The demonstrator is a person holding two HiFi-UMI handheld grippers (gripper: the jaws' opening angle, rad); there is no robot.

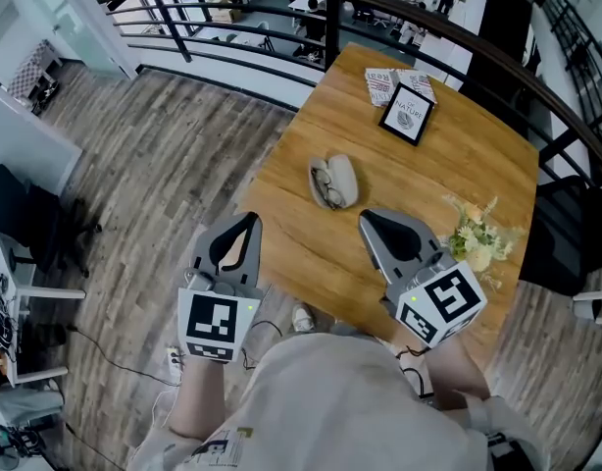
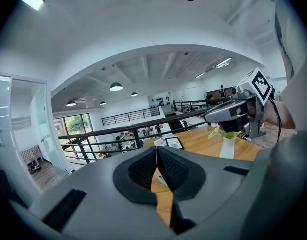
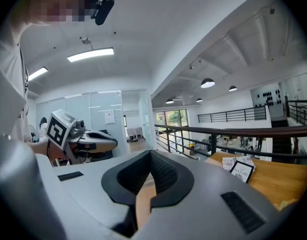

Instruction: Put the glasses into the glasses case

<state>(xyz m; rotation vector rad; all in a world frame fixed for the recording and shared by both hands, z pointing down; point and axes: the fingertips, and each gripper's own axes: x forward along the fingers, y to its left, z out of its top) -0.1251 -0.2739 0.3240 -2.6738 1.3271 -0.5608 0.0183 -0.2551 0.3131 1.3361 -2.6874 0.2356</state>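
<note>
Hovering short of the glasses case [image 1: 346,177] with left gripper [image 1: 252,221] and right gripper [image 1: 366,218] both clenched on nothing. Spotting glasses [image 1: 325,186] touching it, perhaps in an open half. Best handled by frame, never lenses.

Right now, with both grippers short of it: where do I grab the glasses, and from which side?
Probably the frame's left edge, from above and from the left with the left gripper. The glasses lie flat on the table, and the case sits close against their right side, so only the left looks free. Its jaws are together; open first.
</note>
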